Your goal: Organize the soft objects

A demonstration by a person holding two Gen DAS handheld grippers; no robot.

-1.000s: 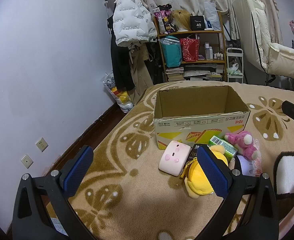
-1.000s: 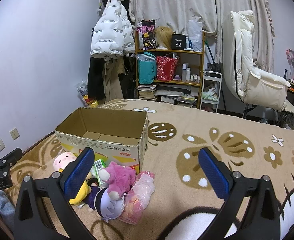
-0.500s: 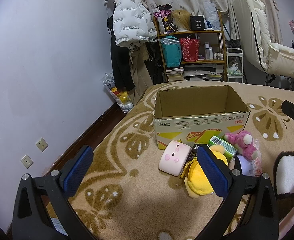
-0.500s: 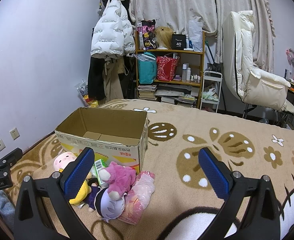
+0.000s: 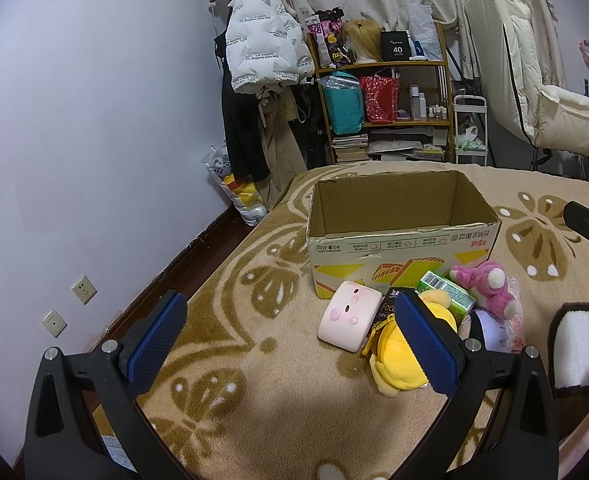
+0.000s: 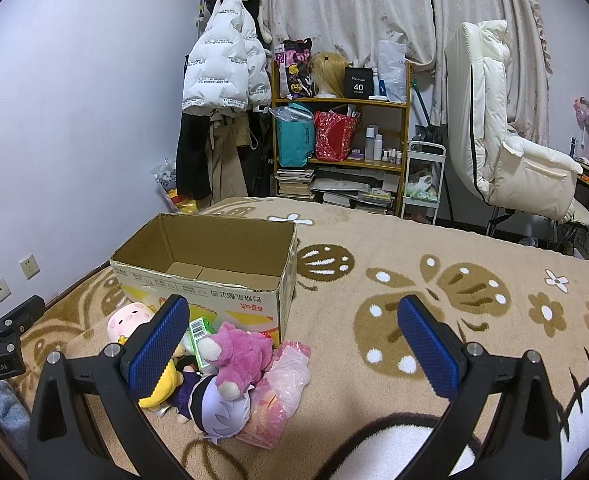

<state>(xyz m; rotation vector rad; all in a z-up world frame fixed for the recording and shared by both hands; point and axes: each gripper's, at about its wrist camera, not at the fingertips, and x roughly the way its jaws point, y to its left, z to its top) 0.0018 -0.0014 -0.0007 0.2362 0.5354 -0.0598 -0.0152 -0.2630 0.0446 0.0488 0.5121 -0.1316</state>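
Nothing has shifted since the earlier frames; both tools hang where they were.

Left gripper [image 5: 290, 340]: jaws wide apart, empty, above the blanket [image 5: 254, 408] near its left edge.

Pink pig cushion [image 5: 350, 316]: on the blanket, just before the cardboard box [image 5: 398, 240].

Yellow plush [image 5: 398, 364]: touching the cushion's right side, partly behind the left gripper's right finger.

Green packet [image 5: 448, 290]: leaning against the box front.

Pink bear plush [image 5: 488, 286]: right of the packet, touching it.

Purple-haired doll [image 6: 222, 408]: lying under the bear, beside a pink plastic bag [image 6: 282, 384].

Cardboard box: open, upright, nothing soft visible inside.

Right gripper [image 6: 294, 348]: jaws wide apart, empty, over the blanket right of the heap.
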